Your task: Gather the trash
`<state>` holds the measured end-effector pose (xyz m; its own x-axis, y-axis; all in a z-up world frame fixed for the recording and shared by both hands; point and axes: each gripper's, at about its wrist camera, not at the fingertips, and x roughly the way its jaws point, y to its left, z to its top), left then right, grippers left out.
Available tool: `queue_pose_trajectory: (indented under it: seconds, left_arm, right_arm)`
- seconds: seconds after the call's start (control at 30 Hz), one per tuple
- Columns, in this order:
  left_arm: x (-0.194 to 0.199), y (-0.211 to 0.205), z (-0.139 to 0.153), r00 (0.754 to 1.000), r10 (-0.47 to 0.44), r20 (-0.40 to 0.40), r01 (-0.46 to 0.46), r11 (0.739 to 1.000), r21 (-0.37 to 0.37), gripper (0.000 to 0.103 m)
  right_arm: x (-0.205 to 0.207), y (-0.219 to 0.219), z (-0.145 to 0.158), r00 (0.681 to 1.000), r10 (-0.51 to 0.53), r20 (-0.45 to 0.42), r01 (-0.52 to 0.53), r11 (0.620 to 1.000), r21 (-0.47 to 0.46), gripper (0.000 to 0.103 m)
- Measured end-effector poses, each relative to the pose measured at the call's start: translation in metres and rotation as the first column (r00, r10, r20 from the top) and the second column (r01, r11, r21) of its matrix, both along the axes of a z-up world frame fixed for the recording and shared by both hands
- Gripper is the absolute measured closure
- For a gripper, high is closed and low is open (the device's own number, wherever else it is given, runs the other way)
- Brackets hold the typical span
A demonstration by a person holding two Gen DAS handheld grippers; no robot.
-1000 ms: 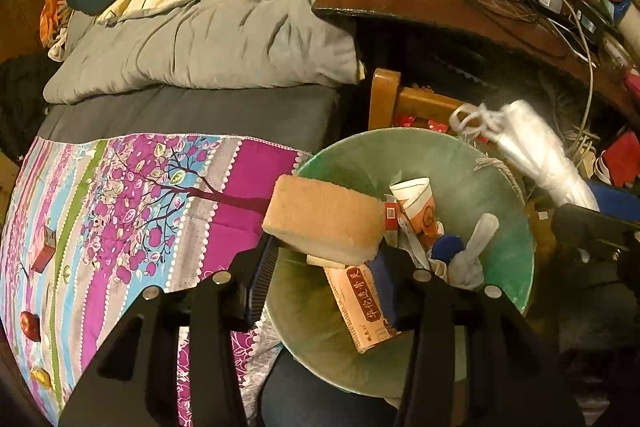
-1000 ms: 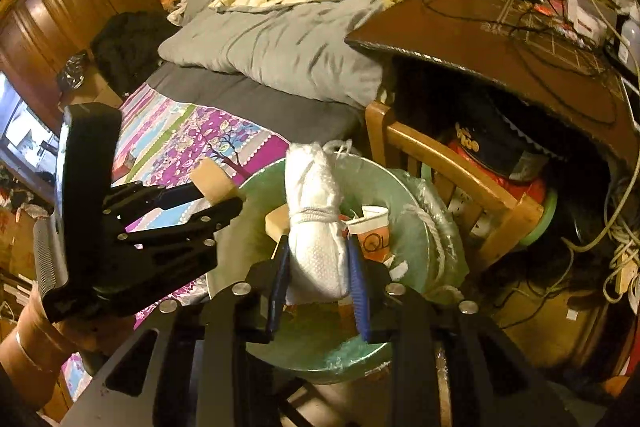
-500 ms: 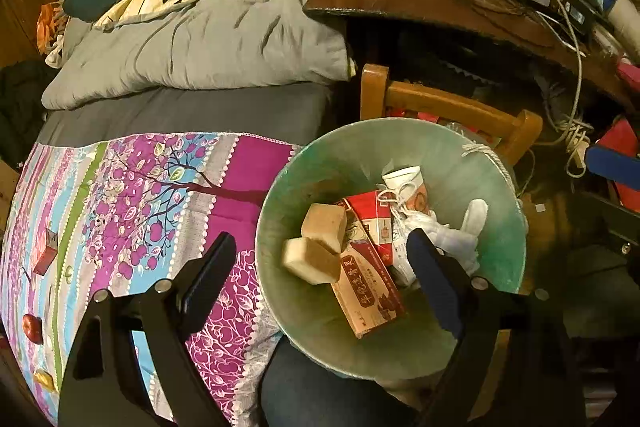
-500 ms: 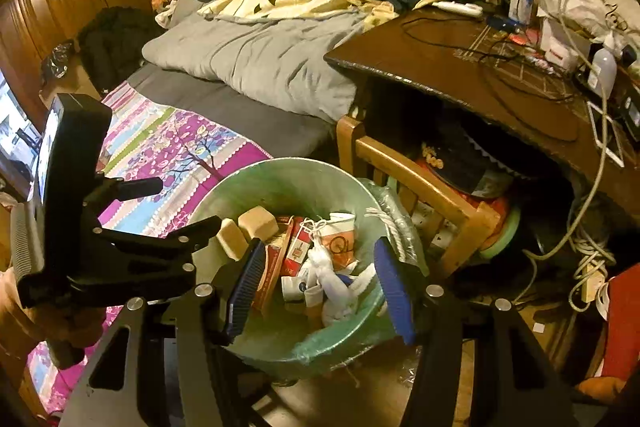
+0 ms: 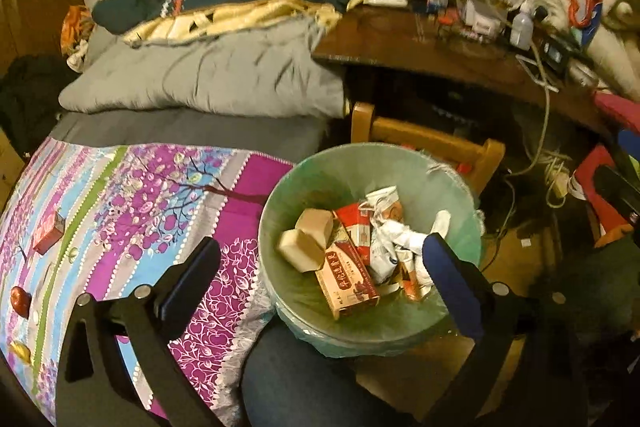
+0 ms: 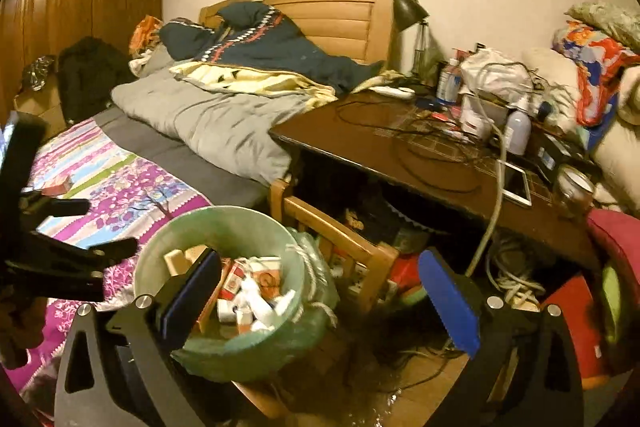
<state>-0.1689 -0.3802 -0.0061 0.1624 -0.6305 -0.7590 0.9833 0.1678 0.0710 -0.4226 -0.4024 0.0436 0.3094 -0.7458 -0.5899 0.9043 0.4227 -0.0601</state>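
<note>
A green bin lined with a plastic bag stands beside the bed. In it lie two tan sponge blocks, a red and tan carton, a paper cup and a knotted white bag. My left gripper is open and empty above the bin. My right gripper is open and empty, above and to the right of the bin. The left gripper's body also shows at the left edge of the right wrist view.
A bed with a purple floral cover lies to the left; a small red box and small items rest on it. A wooden chair and a cluttered dark desk with cables stand behind the bin. My knee is below.
The left gripper opened and dropped the tan sponge into the bin. The right gripper opened and dropped the knotted white bag in. Both have since pulled back and up.
</note>
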Motion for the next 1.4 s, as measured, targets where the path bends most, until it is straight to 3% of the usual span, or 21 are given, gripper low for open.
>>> queue_pose_trajectory:
  seconds: [0.1, 0.2, 0.57, 0.97, 1.17, 1.4]
  left_arm:
    - [-0.006, 0.017, 0.01, 0.999, 0.012, 0.035, -0.008, 0.996, -0.094, 0.006]
    - [-0.006, 0.028, 0.017, 0.999, 0.047, 0.008, -0.045, 0.985, -0.166, 0.005]
    - [-0.007, 0.046, 0.025, 0.989, 0.149, 0.023, -0.137, 0.955, -0.263, 0.006]
    - [-0.011, 0.052, 0.024, 0.989, 0.147, 0.011, -0.138, 0.947, -0.289, 0.006]
    - [-0.012, 0.055, 0.018, 0.991, 0.134, 0.016, -0.124, 0.95, -0.287, 0.005]
    - [-0.011, 0.056, 0.019, 0.99, 0.14, 0.032, -0.125, 0.949, -0.29, 0.006]
  right_arm:
    - [-0.01, 0.013, 0.005, 1.0, -0.029, -0.011, 0.028, 0.997, -0.07, 0.005]
    - [-0.018, 0.022, 0.006, 1.0, -0.017, 0.018, 0.018, 0.997, -0.073, 0.005]
    - [-0.022, 0.034, 0.0, 0.999, -0.006, 0.045, 0.01, 0.996, -0.086, 0.005]
    - [-0.028, 0.036, -0.004, 0.994, 0.007, 0.107, 0.003, 0.996, -0.092, 0.005]
    - [-0.023, 0.049, -0.006, 0.991, 0.082, 0.101, -0.069, 0.99, -0.127, 0.005]
    - [-0.011, 0.058, -0.015, 0.981, 0.166, 0.101, -0.156, 0.983, -0.101, 0.005]
